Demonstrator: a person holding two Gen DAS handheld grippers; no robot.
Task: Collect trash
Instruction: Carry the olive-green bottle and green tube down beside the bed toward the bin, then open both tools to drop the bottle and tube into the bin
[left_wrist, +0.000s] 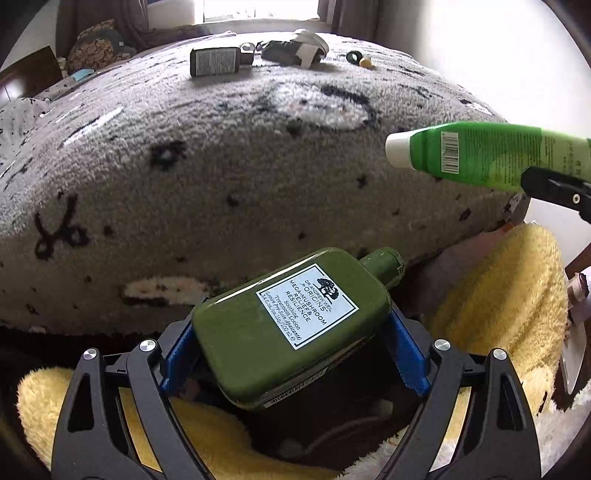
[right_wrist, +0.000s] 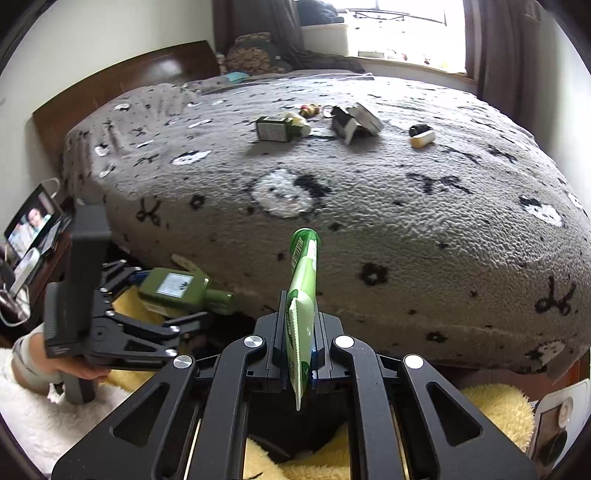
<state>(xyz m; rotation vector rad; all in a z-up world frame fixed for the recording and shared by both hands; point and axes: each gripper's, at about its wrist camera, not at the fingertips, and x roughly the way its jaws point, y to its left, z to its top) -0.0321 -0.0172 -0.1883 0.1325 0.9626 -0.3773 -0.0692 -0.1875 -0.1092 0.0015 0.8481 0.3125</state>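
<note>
Dark olive-green flat rectangular plastic bottle sits nearest the left lens, clamped across its broad body between the blue pads of the left hand-held gripper; jaws stand wide because the bottle is wide. Neck points away and to the right. White label reads "Dr. Andrew Weil for Origins", "Mega-Mushroom Relief & Resilience", "Soothing Treatment Lotion"; smaller print too fine to read.

Right hand-held gripper is pinched fully closed on the flat crimped tail of a bright green squeeze tube with a white cap, the thin seam giving an easy purchase. Barcode visible on the tube in the left view; other printing unreadable.

Both items hang off the near edge of the bed, over a yellow fluffy mat with a dark opening below the jaws, likely the drop spot, though I cannot tell what it is.

More trash waits on the grey fleece bed cover with black and white motifs: another dark bottle, an opened grey carton, small bits.
</note>
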